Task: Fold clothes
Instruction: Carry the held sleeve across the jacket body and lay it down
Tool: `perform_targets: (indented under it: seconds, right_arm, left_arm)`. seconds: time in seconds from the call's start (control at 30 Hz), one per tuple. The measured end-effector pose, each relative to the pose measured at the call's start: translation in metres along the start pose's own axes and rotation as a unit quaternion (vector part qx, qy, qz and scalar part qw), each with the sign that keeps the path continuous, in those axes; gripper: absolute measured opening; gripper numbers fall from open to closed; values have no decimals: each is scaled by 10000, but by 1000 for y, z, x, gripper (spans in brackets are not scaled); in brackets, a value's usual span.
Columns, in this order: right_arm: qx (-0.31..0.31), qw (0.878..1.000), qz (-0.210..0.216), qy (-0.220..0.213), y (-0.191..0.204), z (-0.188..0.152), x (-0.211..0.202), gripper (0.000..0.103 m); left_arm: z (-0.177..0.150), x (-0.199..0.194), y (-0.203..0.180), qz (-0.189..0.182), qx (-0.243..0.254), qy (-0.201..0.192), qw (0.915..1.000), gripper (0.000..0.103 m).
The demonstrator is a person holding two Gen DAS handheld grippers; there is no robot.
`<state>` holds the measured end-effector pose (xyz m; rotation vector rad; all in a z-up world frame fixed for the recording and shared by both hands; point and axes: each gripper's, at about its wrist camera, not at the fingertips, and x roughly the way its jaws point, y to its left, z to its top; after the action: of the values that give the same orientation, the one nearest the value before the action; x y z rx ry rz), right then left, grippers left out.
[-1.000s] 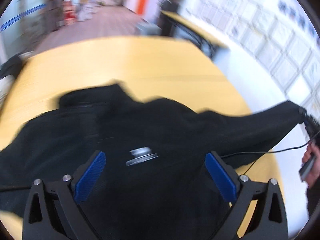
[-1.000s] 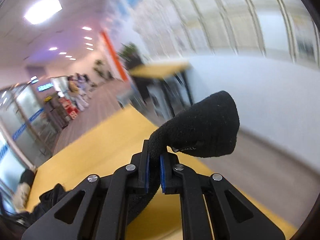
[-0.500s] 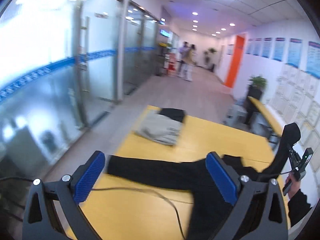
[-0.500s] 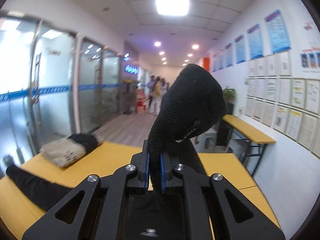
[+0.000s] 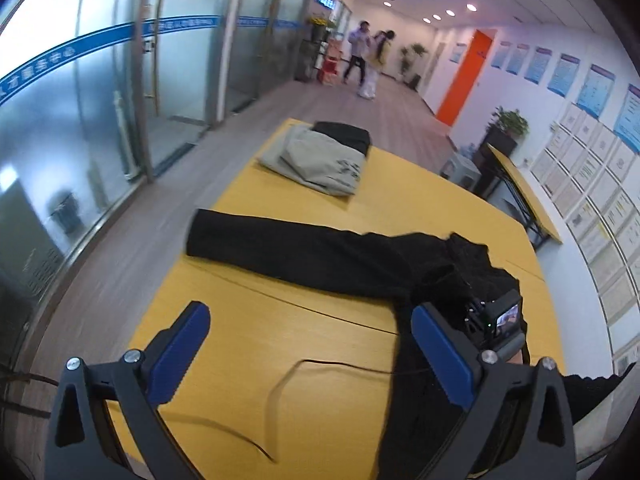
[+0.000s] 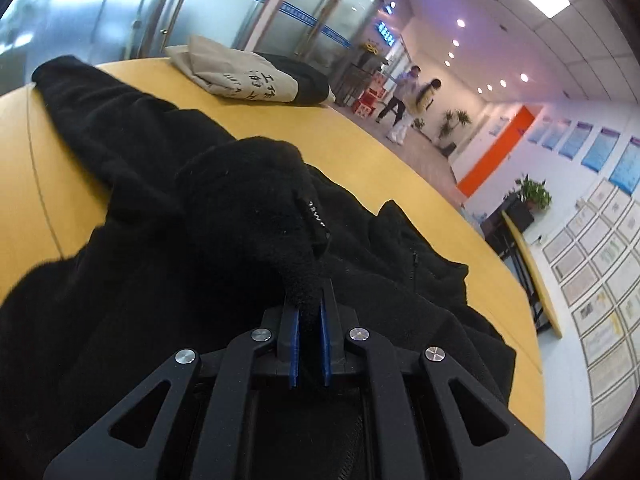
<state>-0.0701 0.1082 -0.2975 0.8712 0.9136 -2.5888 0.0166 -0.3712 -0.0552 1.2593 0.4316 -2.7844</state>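
A black fleece jacket (image 5: 328, 256) lies spread on the yellow table (image 5: 304, 320), one sleeve stretched out to the left. My left gripper (image 5: 312, 352) hangs open above the bare table near the front edge, with nothing between its blue pads. In the right wrist view my right gripper (image 6: 309, 320) is shut on the cuff of the jacket's other sleeve (image 6: 256, 208), which is folded over onto the jacket's body (image 6: 120, 300). The right gripper's camera body (image 5: 496, 320) shows behind the left gripper's right finger.
A folded beige garment (image 5: 320, 160) rests on a black one (image 5: 348, 136) at the table's far end. A thin black cable (image 5: 280, 392) trails across the near tabletop. Glass walls run on the left, a second table (image 5: 524, 192) stands on the right, and two people walk down the corridor.
The right gripper has carried the sleeve cuff from out beside the table, up and across, then down onto the jacket's body. The left gripper's view swung up from the jacket toward the table's far end.
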Motion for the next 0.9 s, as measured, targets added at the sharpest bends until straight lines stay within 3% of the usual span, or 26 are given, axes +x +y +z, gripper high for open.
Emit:
perform_targets:
  seconds: [0.07, 0.17, 0.27, 0.33, 0.4, 0.5, 0.53, 0.67, 0.7, 0.8, 0.9]
  right_arm:
    - [-219, 9997, 7, -61, -1, -8, -2, 7]
    - [-825, 9956, 344, -288, 21, -18, -5, 8]
    - [-563, 9941, 853, -362, 12, -30, -26, 16]
    - [-274, 9914, 1220, -394, 0, -38, -37, 51]
    - [-99, 9874, 1471, -568, -19, -50, -53, 65]
    - [-118, 9888, 1336, -653, -70, -84, -68, 80]
    - [-178, 9923, 1125, -494, -88, -100, -66, 82]
    - [-595, 9973, 246, 339, -157, -162, -33, 79]
    - [-682, 9959, 74, 582, -172, -176, -18, 66]
    - [-450, 9911, 41, 1250, -210, -208, 31, 9]
    - [208, 9944, 5, 1039, -242, -215, 27, 8]
  left_arm:
    - [12, 19, -18, -206, 163, 39, 9996, 103]
    - [29, 48, -51, -475, 480, 88, 9977, 103]
    - [44, 86, -107, -910, 916, 163, 9915, 103]
    - [51, 110, -143, -1198, 1099, 231, 9864, 103]
    - [53, 144, -180, -1590, 1183, 407, 9793, 103]
    - [40, 201, -218, -1972, 1103, 955, 9694, 103]
    - [30, 226, -230, -2028, 1061, 1152, 9666, 103]
    - [-12, 290, -258, -2030, 866, 1524, 9633, 103]
    - [-22, 302, -262, -2071, 786, 1585, 9622, 103]
    - [-47, 329, -273, -2109, 780, 1654, 9603, 103]
    - [-74, 359, -282, -1521, 1127, 1885, 9637, 103]
